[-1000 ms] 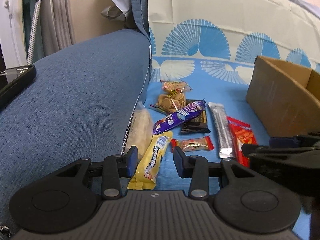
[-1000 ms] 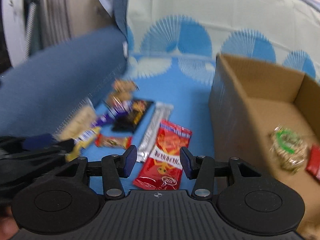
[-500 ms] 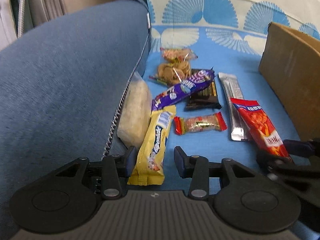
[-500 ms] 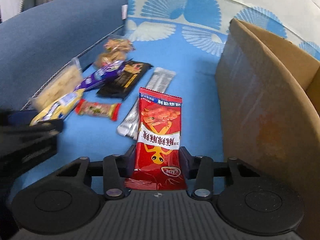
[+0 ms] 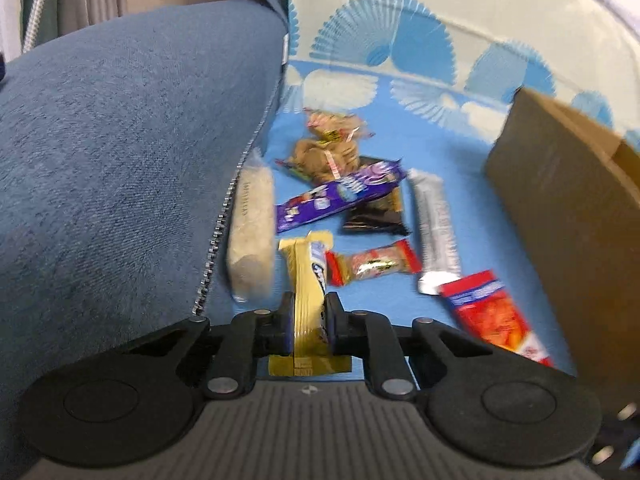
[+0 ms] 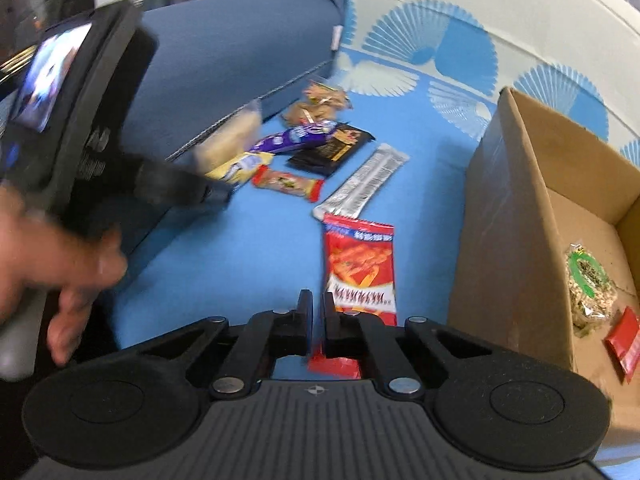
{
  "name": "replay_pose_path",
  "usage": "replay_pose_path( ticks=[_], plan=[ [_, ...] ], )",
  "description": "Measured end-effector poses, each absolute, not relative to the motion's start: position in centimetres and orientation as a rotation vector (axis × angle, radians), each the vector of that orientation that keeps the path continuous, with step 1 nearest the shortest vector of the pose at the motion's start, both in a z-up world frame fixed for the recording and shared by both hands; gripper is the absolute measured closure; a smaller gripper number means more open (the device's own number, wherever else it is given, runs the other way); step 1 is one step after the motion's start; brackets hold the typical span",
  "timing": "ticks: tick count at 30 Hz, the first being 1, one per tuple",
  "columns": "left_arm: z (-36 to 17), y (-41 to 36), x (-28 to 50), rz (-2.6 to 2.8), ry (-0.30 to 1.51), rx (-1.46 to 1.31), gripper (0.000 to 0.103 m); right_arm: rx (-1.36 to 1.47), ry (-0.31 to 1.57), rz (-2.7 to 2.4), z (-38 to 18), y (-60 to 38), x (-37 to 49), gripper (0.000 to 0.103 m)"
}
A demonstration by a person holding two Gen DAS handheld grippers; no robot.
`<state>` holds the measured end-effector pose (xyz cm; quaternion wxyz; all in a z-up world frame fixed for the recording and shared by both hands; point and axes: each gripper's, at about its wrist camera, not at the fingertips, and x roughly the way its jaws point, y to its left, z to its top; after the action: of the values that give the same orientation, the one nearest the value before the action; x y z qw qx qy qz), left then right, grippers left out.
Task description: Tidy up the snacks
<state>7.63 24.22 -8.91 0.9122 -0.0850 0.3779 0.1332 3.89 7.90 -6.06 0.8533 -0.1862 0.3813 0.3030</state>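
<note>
A: Both views are evenly lit, soft indoor light, no hard shadows, colours bright on the blue sheet (image 6: 224,264).

B: Sharpness?

A: Motion blur smears the snacks (image 5: 340,196) in the left view. In the right view the hand (image 6: 52,264) and the other tool are blurred. Fisheye bends the box (image 6: 516,216) and darkens the corners.

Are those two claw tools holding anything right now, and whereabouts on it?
Left gripper: yellow bar, pinched near its near end. Right gripper: red packet, by its near bottom corner.
</note>
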Motion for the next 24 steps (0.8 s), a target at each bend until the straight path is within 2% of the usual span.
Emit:
replay_pose_path(
  ticks=[4,5,6,7,8,9,11,12,14,15,21,24],
  plan=[
    [-8.3,24.7,6.4,0.153,0.810,-0.286,0.087,-0.383,0.776,0.645,-7.1,6.9,2.4,0.098],
    [-8.3,24.9,6.0,0.121,0.823,-0.326,0.087,-0.383,0.756,0.638,-7.2,6.8,2.2,0.091],
    [-8.1,25.0,5.4,0.105,0.818,-0.355,0.087,-0.376,0.741,0.628,-7.4,6.7,2.2,0.077],
    [-7.9,25.1,4.9,0.096,0.813,-0.372,0.087,-0.359,0.730,0.618,-7.4,6.6,2.4,0.068],
    [-7.7,25.0,4.6,0.088,0.814,-0.386,0.087,-0.337,0.717,0.606,-7.3,6.5,2.7,0.053],
    [-7.7,24.9,4.4,0.083,0.816,-0.395,0.086,-0.318,0.702,0.591,-7.3,6.5,3.2,0.045],
    [-7.7,24.8,4.2,0.092,0.822,-0.395,0.080,-0.300,0.684,0.569,-7.5,6.7,4.0,0.037],
    [-7.8,24.7,4.4,0.101,0.833,-0.390,0.073,-0.300,0.685,0.559,-8.0,6.9,4.7,0.034],
    [-8.2,24.6,5.0,0.109,0.858,-0.391,0.062,-0.309,0.695,0.550,-8.8,7.3,5.7,0.034],
    [-8.4,24.7,5.2,0.110,0.868,-0.394,0.060,-0.313,0.700,0.545,-9.3,7.6,6.1,0.033],
    [-9.4,25.0,6.0,0.108,0.904,-0.405,0.059,-0.338,0.753,0.531,-11.1,8.6,7.6,0.030],
    [-9.7,24.8,6.3,0.100,0.920,-0.392,0.059,-0.300,0.771,0.529,-11.0,8.4,8.0,0.033]
  ],
)
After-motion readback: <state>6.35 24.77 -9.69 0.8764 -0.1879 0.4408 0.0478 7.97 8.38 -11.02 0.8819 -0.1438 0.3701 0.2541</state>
